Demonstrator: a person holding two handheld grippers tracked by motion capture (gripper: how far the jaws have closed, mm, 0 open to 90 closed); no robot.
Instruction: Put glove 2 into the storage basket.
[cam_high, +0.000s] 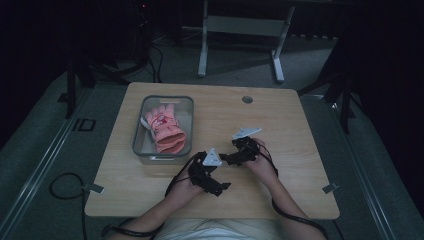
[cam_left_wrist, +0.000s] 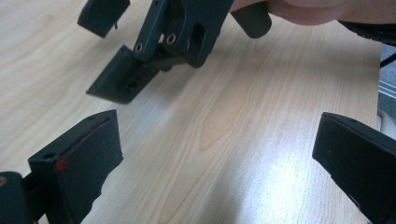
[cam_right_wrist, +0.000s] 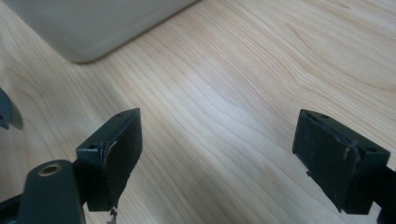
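Approach stage: left gripper (cam_high: 223, 186) and right gripper (cam_high: 223, 159), both with jaws spread and empty over the wooden table (cam_high: 280, 130), sit near the pink glove (cam_high: 165, 127) lying in the grey bin (cam_high: 141, 146) beyond-left, awaiting a reach.

We see a pink knitted glove with a ribbed cuff (cam_high: 165, 129) lying flat inside a clear grey plastic bin (cam_high: 141, 150) on the table's left part, cuff toward us, fingers pointing to the far end.

Smooth pale wood-grain table (cam_high: 280, 150), matt black plastic jaws, soft pink cloth glove (cam_high: 165, 127), translucent plastic bin (cam_high: 187, 102).
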